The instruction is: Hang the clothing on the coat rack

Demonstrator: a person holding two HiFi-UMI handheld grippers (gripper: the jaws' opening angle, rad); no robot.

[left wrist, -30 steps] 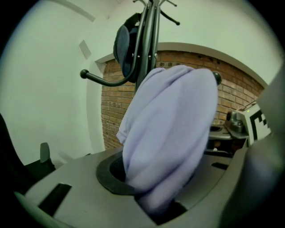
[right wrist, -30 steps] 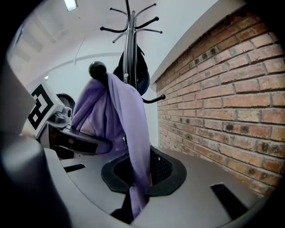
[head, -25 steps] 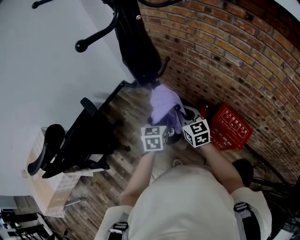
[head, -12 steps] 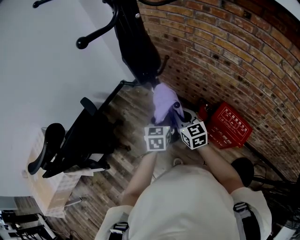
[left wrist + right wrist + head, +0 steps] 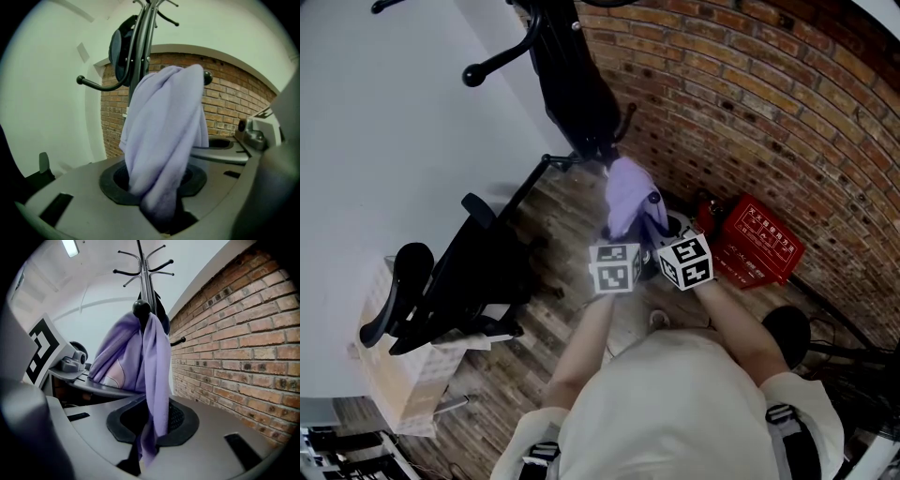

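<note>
A lilac garment (image 5: 628, 192) is draped over a knobbed peg (image 5: 141, 309) low on the black coat rack (image 5: 572, 84). In the left gripper view the garment (image 5: 164, 140) hangs down into the slot of my left gripper (image 5: 164, 211). Its jaws have just been opening, and a dark gap shows beside the cloth. A strip of the same garment (image 5: 157, 380) runs down from the peg to my right gripper (image 5: 145, 446), which is shut on it. In the head view both marker cubes sit side by side just below the garment, with the left gripper (image 5: 623, 239) beside the right gripper (image 5: 656, 230).
A black item (image 5: 123, 51) hangs higher on the rack. A brick wall (image 5: 750, 103) stands close on the right, with a red box (image 5: 757, 248) on the wooden floor below it. A black office chair (image 5: 441, 281) and a cardboard box (image 5: 394, 375) are at the left.
Almost nothing differs. Both grippers stay at the garment's lower edge, their cubes a touch closer together. The garment still hangs on the peg.
</note>
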